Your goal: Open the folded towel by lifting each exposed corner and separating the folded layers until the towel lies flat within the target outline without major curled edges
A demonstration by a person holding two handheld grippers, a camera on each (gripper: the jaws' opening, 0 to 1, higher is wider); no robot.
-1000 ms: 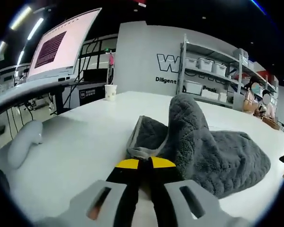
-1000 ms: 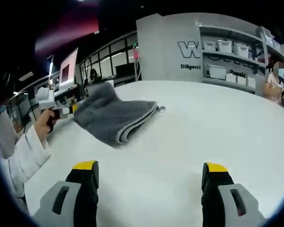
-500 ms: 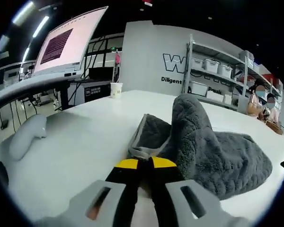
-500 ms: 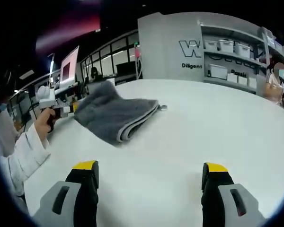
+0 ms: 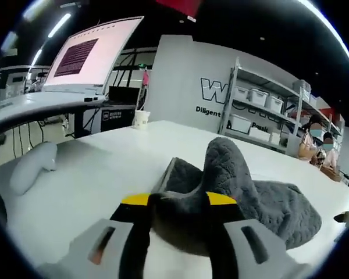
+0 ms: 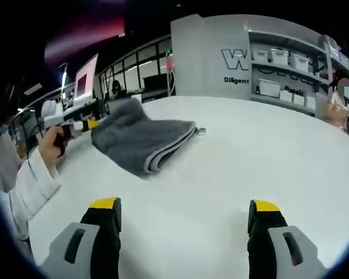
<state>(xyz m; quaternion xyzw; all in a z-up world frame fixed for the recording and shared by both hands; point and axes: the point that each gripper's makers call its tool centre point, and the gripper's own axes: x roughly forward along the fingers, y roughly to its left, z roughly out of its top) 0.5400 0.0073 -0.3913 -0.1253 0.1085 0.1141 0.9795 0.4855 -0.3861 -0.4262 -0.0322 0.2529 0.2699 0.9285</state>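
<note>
On white table [image 6: 232,168], grey towel [image 6: 141,139] lies folded.

The white table [image 6: 232,157] spans the foreground, and behind its far edge stands a grey wall panel [image 6: 209,58] carrying a large "W" and the word "Diligent". To the right of the panel, a metal shelving rack [image 5: 262,107] holds white storage bins, and to its left a large lit screen [image 5: 93,55] stands above a desk, with a paper cup [image 5: 141,118] near the table's far edge below it. The ceiling above the panel is dark, with strip lights [image 5: 58,26] beside the screen.
</note>
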